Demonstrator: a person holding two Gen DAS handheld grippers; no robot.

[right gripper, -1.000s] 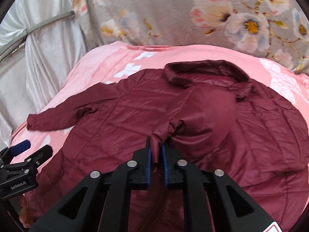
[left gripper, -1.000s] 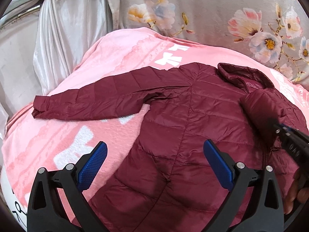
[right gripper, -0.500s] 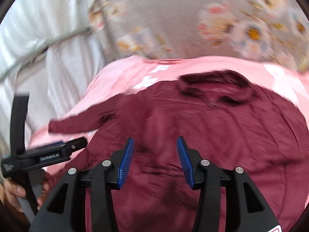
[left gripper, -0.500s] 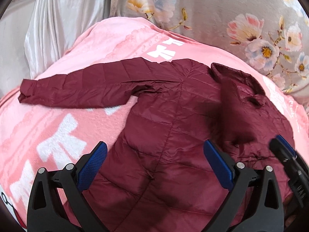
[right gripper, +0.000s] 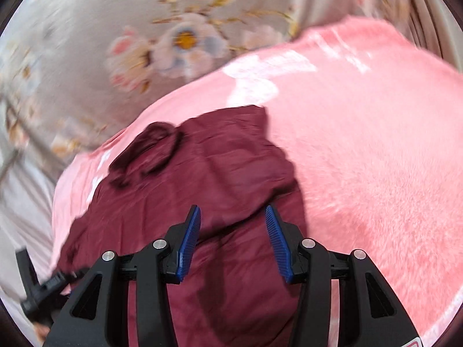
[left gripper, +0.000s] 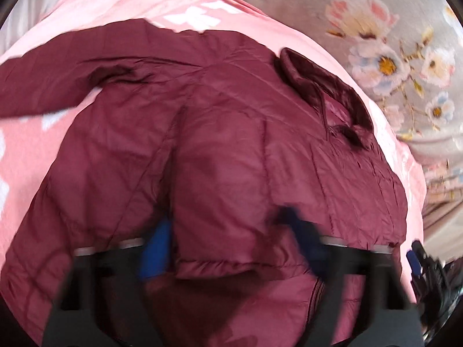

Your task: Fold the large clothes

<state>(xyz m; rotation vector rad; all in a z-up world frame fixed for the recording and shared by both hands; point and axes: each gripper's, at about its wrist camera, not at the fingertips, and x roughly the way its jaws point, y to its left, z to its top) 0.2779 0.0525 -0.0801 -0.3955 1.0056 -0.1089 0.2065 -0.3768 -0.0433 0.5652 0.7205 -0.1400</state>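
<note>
Across the pink blanket point(left gripper: 95, 3) lies our maroon puffer jacket point(left gripper: 231, 133), front side up, its collar point(left gripper: 324, 86) at the far right beside the flowered grey fabric point(left gripper: 405, 43). One sleeve point(left gripper: 220, 211) is folded in over the chest, its cuff nearest us; the other sleeve point(left gripper: 58, 78) stretches out to the left over the blanket. Our left gripper point(left gripper: 231, 245) hovers low over the folded sleeve, blurred, its blue pads point(left gripper: 154, 248) spread wide and grasping nothing. Our right gripper point(right gripper: 233, 237) hangs above the jacket's right edge, fingers point(right gripper: 276, 240) released and parted, the bare blanket lying to its right.
</note>
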